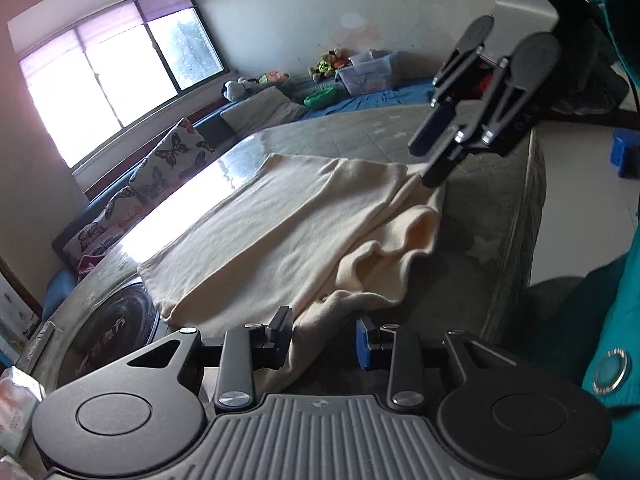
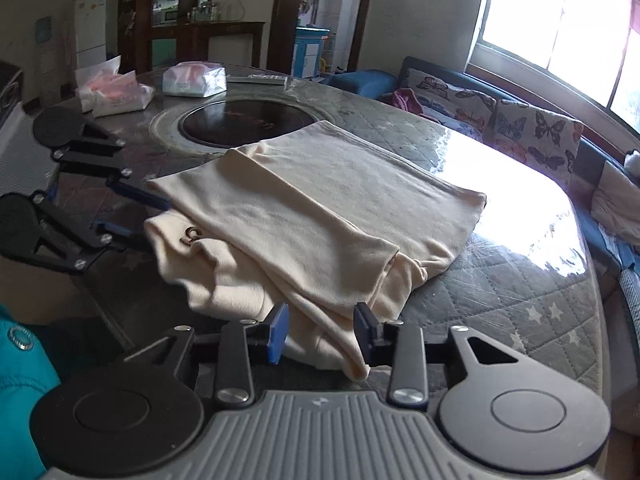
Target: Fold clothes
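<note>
A cream garment (image 1: 280, 232) (image 2: 320, 200) lies folded in layers on a round table (image 2: 500, 300) with a grey quilted cover. My left gripper (image 1: 323, 338) is open at the garment's near edge, a loose fold of cloth lying between its fingers. My right gripper (image 2: 322, 334) is open too, with a bunched corner of the garment between its pads. In the left wrist view the right gripper (image 1: 426, 162) points down at the cloth's far corner. In the right wrist view the left gripper (image 2: 154, 224) sits at the cloth's left edge, fingers apart.
A dark round inset (image 2: 244, 120) sits in the table's middle, with tissue packs (image 2: 192, 78) behind it. A sofa with butterfly cushions (image 2: 520, 128) runs under the window. A teal sleeve (image 2: 20, 380) is close by. A blue stool (image 1: 626, 152) stands on the floor.
</note>
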The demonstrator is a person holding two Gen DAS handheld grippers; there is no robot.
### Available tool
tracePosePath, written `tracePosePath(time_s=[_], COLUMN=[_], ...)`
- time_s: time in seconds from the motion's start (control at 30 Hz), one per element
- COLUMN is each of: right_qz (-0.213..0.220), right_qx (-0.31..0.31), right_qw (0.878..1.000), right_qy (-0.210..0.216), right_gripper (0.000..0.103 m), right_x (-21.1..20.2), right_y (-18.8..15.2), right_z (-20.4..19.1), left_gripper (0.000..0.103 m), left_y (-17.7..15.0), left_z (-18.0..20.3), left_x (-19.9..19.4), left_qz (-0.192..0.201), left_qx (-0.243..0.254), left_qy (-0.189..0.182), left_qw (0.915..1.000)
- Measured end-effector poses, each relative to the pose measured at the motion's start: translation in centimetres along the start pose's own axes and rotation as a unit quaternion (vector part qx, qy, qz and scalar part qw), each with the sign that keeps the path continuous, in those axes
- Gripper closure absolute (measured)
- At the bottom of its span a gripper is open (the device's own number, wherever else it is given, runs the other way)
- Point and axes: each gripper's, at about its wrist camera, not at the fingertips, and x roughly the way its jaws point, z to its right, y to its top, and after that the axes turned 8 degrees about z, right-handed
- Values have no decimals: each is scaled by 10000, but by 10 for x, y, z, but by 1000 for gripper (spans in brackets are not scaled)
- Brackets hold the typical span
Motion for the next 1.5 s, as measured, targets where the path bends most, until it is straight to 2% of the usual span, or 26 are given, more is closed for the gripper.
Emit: tracePosePath(time_s=[0.03,0.07,0.17,0.27,0.37,0.47,0.53,0.63,0.7,0.8,0.93,1.17,1.2,1.27,1.33,1.5], right_qz=[-14,-23,-26,36,119,212,262,163,93,96,166,323,342,378,408,680], right_qx=[-76,-163,-478,-735,-911,-1001,-1019,-915,-677,-328,140,475,472,472,509,600], right_qw=[10000,9999,9988,9970,9952,9942,9939,9949,9967,9982,9984,9972,9972,9973,9972,9956], right_qy=[21,44,117,260,326,331,331,385,442,483,528,483,462,422,368,249], right_gripper=[64,59,57,49,48,48,51,64,82,91,93,94,94,94,94,95], right_x=[-2,-3,-6,-5,0,11,19,35,41,43,41,41,41,42,41,26], right_y=[-1,-1,-3,-2,0,3,4,5,6,11,20,31,32,33,31,26], right_z=[-2,-4,-11,-19,-24,-26,-25,-22,-16,-7,7,20,20,21,21,18], left_gripper=[70,77,93,94,94,94,94,94,92,87,61,61,62,80,91,95], left_y=[1,2,6,14,21,25,27,24,20,14,2,-14,-16,-19,-20,-9], left_z=[-2,-5,-12,-36,-58,-69,-75,-77,-72,-65,-54,-45,-44,-43,-44,-48], left_x=[1,3,7,13,20,27,32,36,31,20,5,2,3,5,3,-16], left_qz=[30,61,151,186,201,195,172,128,110,101,77,-39,-49,-69,-32,286], left_qx=[-40,-80,-208,-837,-1362,-1559,-1636,-1679,-1693,-1599,-1295,-849,-801,-707,-716,-904], left_qy=[-27,-55,-136,-173,-189,-221,-232,-277,-284,-289,-188,31,62,125,169,193], left_qw=[10000,9999,9996,9962,9903,9873,9861,9853,9851,9867,9914,9964,9968,9974,9973,9953])
